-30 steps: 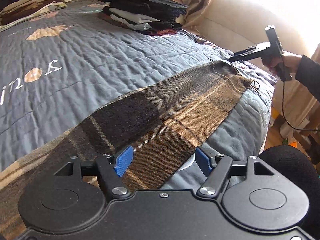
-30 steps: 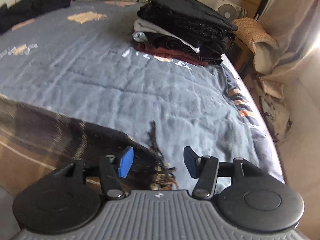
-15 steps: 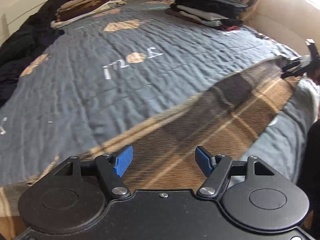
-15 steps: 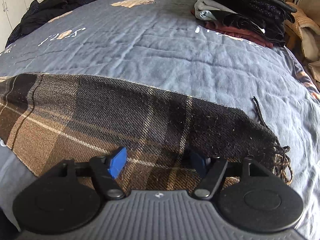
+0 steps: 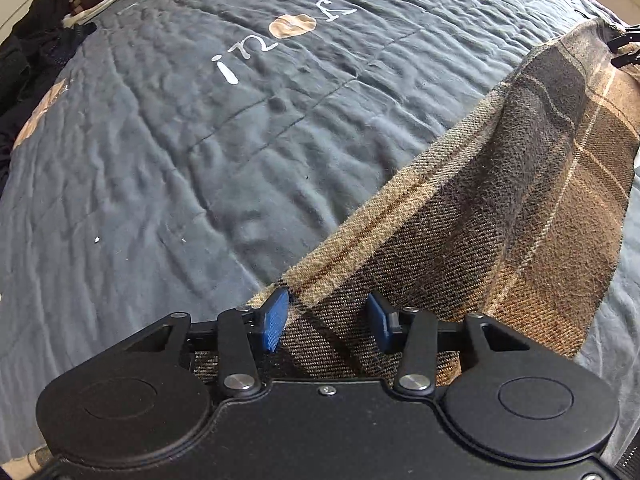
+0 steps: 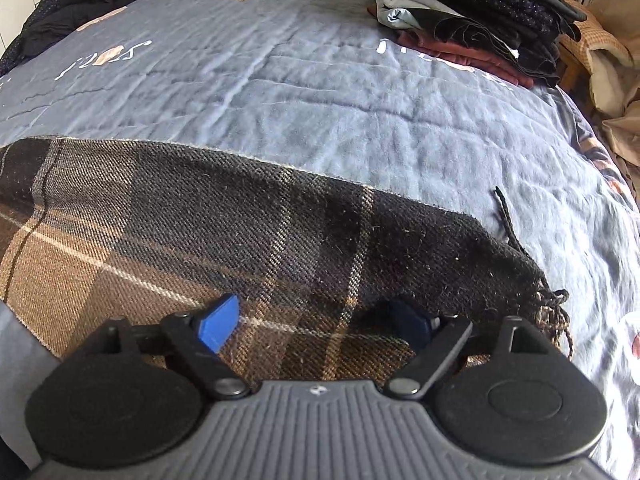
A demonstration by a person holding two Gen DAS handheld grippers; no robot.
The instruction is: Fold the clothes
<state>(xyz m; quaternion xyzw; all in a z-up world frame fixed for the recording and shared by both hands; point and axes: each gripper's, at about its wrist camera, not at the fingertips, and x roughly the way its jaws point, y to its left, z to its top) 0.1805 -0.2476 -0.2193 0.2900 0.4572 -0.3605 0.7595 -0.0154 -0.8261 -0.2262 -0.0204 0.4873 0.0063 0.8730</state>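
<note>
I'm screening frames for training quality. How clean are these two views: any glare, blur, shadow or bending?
Left wrist view: sharp, strong fisheye bowing of the quilt, slight washout top right. Right wrist view: sharp, the scarf end in shadow, its right pad dim.

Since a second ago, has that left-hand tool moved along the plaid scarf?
Yes. The left gripper has slid along the plaid scarf, away from the folded clothes stack, to the scarf's far end by the bedspread lettering; its jaws are closing around the edge.
</note>
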